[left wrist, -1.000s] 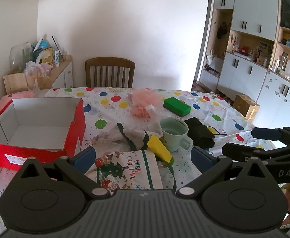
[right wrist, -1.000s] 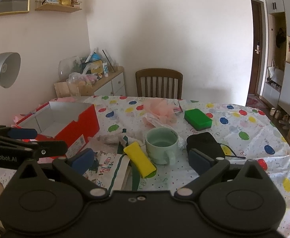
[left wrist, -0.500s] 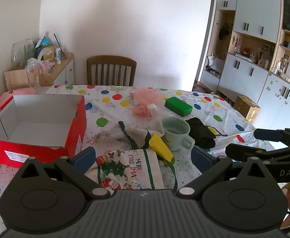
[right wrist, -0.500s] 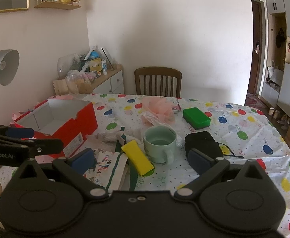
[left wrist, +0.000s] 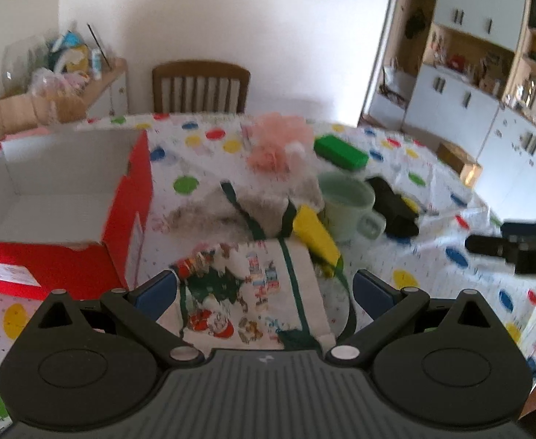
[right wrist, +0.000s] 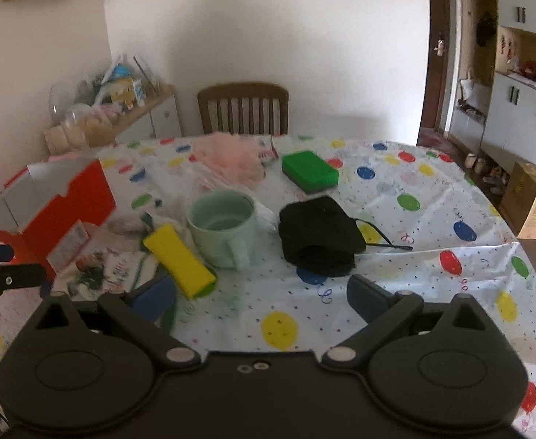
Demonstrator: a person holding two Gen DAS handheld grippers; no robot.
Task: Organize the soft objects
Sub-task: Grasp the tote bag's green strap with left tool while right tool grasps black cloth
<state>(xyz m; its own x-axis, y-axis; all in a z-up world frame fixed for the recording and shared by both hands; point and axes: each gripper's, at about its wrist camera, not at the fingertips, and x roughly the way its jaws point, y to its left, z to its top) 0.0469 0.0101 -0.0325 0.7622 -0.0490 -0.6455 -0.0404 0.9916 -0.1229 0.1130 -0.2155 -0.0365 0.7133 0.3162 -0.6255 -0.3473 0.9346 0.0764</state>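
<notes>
Left wrist view: the left tool [left wrist: 262, 289] hangs over the tabletop [left wrist: 202, 153] with its blue-padded fingers [left wrist: 154, 290] spread apart, holding nothing. Between them lies a Christmas-print cloth [left wrist: 246, 289], its near edge hidden under the tool body. Beyond it, a grey fluffy item [left wrist: 227, 208] is blurred and hard to identify; a yellow sponge [left wrist: 315, 236] leans beside a pale green mug [left wrist: 345, 201]. A pink mesh puff [left wrist: 277, 141], a green sponge [left wrist: 339, 150] and a black pouch [left wrist: 394, 206] lie farther back. The open red box [left wrist: 121, 212] stands at left, its near corner cut off. The right tool [left wrist: 517, 250] enters at the right edge, only partly seen.

Right wrist view: the right tool [right wrist: 260, 298] also has its fingers [right wrist: 365, 298] parted and empty, above bare spotted cloth. The yellow sponge [right wrist: 178, 259] touches the mug [right wrist: 222, 225]; the black pouch [right wrist: 319, 237] sits just beside it. The Christmas-print cloth [right wrist: 110, 269] is partly covered by the sponge.
</notes>
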